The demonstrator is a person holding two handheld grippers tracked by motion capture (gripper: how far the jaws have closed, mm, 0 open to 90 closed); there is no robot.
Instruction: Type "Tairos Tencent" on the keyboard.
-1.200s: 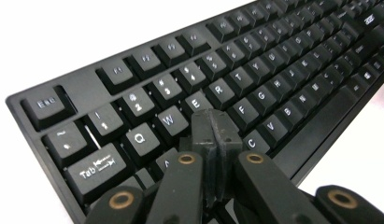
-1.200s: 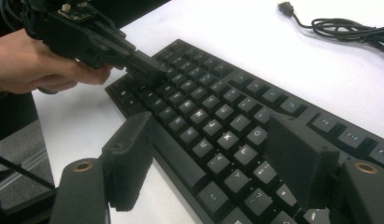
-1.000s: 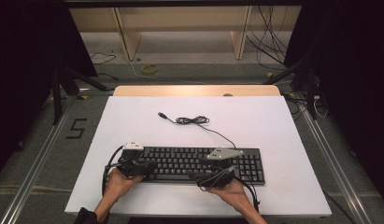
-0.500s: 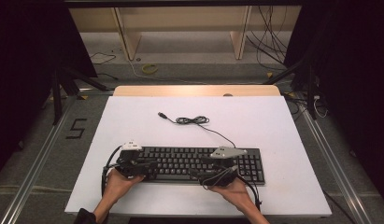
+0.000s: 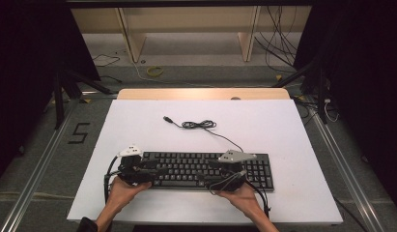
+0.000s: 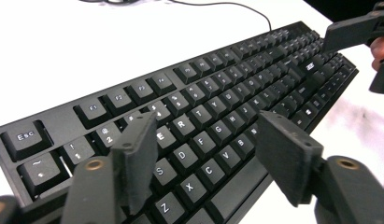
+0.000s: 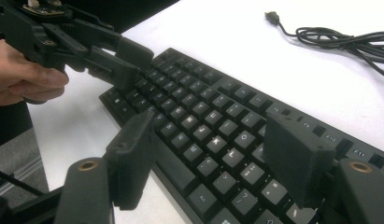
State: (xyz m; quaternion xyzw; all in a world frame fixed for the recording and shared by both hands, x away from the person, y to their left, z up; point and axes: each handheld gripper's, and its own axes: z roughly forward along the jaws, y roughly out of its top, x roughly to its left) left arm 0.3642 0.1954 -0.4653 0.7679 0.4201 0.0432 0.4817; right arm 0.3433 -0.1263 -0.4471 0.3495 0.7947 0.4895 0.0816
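Your left claw [image 6: 203, 161], its jaws just spread apart with nothing pinched between them, hovers over the letter keys at the left end of the black keyboard [image 5: 205, 168], while your right claw [image 7: 213, 158] hangs spread and empty above the keys right of the middle. The keyboard lies at the near edge of the white surface [image 5: 283, 125], its long axis running side to side directly beneath both claws, so each hand is nearest its own end. Behind it, its cable [image 5: 201, 124] trails in a loose coil toward the far side.
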